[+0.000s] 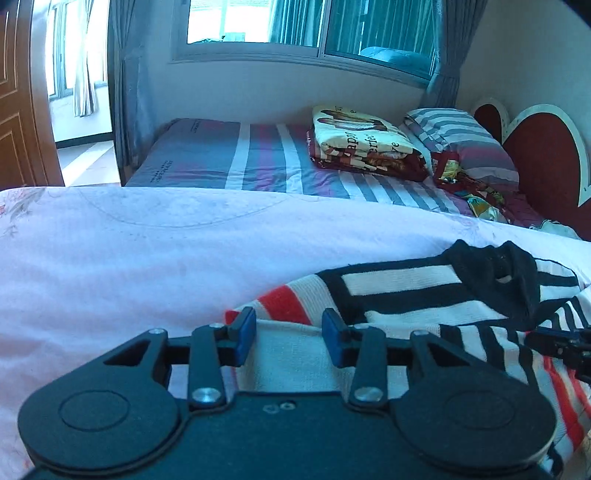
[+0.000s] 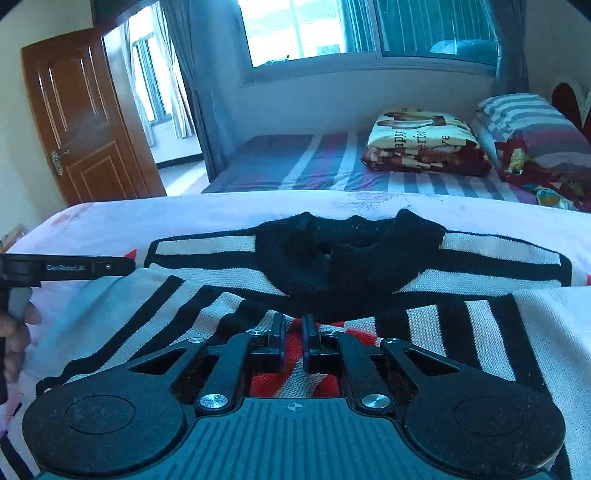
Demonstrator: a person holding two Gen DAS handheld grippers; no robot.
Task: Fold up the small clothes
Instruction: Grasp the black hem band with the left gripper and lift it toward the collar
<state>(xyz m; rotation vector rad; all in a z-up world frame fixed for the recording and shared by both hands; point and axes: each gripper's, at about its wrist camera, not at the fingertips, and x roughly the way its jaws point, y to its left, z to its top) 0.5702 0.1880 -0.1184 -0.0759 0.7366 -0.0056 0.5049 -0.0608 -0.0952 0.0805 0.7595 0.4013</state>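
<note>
A striped black, white and red knit sweater (image 2: 424, 317) lies on the pink bedsheet (image 1: 129, 258). The left hand-held gripper (image 1: 288, 332), part open, straddles its edge ungripped; the right hand-held gripper (image 2: 293, 341) is nearly closed, apparently pinching fabric. Folding well likely means lifting both sides evenly.

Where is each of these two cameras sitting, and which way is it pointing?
Left wrist view: rides on the left claw, aimed forward and down over the striped sweater on the pink sheet; the right claw's tip shows at the edge.
Right wrist view: rides on the right claw, facing the sweater's black collar; the left claw and a hand show.
Shared: sweater, striped bed, window.
</note>
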